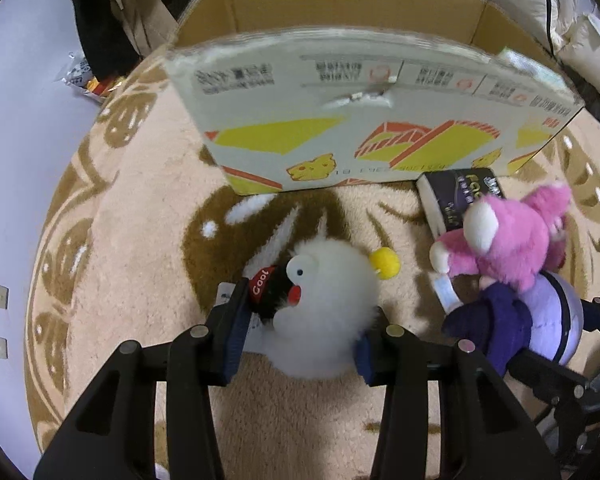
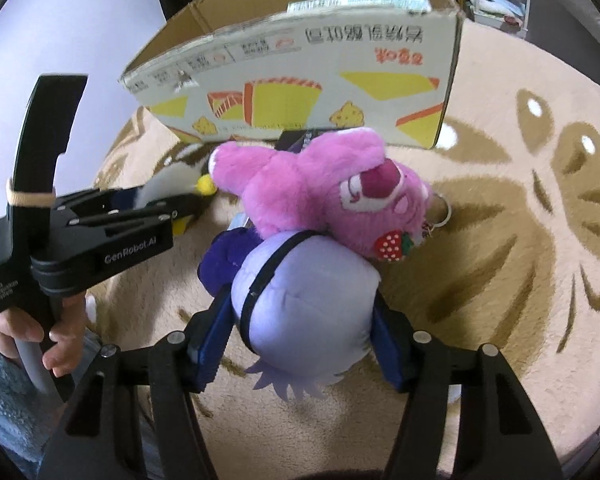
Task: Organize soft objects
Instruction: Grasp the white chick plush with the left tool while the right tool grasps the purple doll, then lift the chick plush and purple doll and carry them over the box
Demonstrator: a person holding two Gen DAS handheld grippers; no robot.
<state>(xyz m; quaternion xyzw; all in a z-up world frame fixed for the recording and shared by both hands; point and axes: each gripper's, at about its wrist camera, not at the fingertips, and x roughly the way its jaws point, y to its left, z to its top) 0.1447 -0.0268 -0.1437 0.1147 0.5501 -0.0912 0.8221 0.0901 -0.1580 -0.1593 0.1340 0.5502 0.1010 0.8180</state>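
Left wrist view: my left tool [image 1: 300, 330] clamped on fluffy white round plush with black-and-red face [image 1: 326, 308], blue pads pressed into its fur on both sides; small yellow pompom [image 1: 386, 263] sticks out beyond it. Plush sits over beige patterned rug [image 1: 140, 220], printed cardboard box [image 1: 372, 120] just ahead. Right wrist view: my right tool [image 2: 302, 344] squeezing lavender round plush with dark strap [image 2: 304, 292] between blue pads. Pink furry bear plush with strawberry tag [image 2: 328, 192] lies against lavender one's far side, near box.
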